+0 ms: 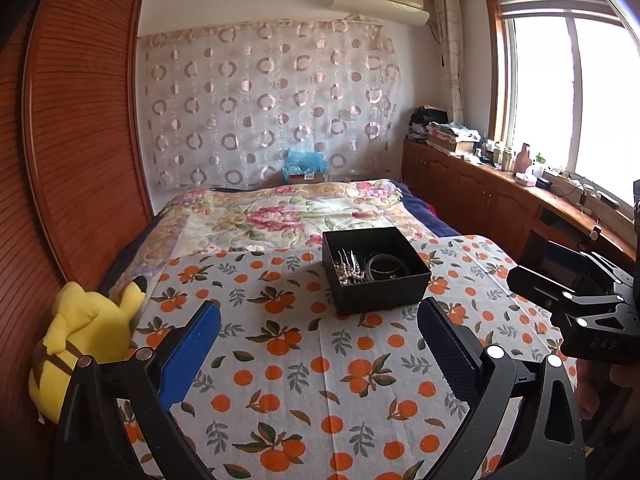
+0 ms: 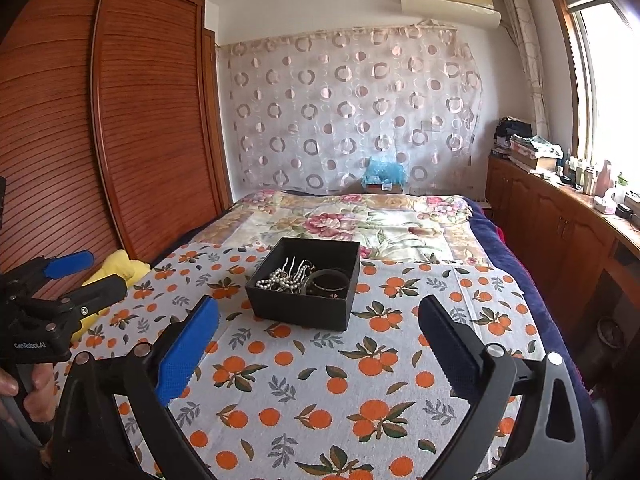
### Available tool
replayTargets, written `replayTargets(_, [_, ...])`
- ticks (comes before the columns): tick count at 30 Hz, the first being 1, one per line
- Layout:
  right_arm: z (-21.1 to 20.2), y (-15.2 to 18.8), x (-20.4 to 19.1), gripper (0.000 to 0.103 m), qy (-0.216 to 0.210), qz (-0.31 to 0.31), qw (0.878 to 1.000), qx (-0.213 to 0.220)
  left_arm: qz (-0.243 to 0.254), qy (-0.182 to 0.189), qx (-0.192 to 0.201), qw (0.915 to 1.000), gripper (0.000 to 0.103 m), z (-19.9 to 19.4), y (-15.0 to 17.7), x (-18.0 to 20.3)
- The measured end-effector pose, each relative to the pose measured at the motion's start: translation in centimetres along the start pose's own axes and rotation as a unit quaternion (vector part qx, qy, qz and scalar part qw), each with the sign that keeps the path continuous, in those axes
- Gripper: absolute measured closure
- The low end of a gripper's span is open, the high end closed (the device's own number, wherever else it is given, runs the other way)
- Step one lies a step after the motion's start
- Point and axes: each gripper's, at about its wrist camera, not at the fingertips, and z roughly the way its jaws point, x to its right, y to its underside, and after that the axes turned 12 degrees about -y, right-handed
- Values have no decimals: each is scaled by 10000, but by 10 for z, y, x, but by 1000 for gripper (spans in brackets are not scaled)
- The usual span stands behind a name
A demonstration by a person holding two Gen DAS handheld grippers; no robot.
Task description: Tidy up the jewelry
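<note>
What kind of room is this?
Most likely a bedroom in a home. There is a bed with a flowered quilt, a tall wooden wardrobe beside it, and a yellow plush toy at the bed's edge.

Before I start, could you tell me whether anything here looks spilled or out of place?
Nothing has spilled: the pearls, hair pin and bangle lie jumbled inside the black box.

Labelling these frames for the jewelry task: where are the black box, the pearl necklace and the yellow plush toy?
black box (image 1: 380, 292), left wrist view, front wall.
pearl necklace (image 2: 276, 278), right wrist view, bead strand inside the box.
yellow plush toy (image 1: 86, 330), left wrist view, its back.
</note>
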Motion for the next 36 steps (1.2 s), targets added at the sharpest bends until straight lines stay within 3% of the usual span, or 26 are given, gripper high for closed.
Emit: replayTargets(36, [-4,1,4,3,10,13,10000,21,-9,5,13,10000,8,-1,2,-1])
